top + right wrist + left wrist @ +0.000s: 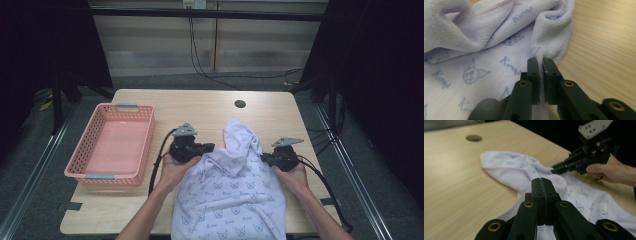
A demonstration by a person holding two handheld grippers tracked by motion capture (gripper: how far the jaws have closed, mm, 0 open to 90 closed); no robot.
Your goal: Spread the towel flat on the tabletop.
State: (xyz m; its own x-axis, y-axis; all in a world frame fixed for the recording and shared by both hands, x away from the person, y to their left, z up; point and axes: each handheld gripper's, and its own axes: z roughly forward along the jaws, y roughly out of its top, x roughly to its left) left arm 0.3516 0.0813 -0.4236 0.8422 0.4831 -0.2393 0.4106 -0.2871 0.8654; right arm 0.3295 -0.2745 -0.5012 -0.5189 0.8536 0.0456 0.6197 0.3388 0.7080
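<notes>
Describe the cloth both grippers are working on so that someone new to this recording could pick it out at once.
On the light wooden table, right of the pink plastic basket, lies a white fleecy cloth, bunched at its far end and hanging over the near edge. The left gripper and right gripper pinch its two sides. Its pale blue cat-face print and lettering set it apart.
</notes>
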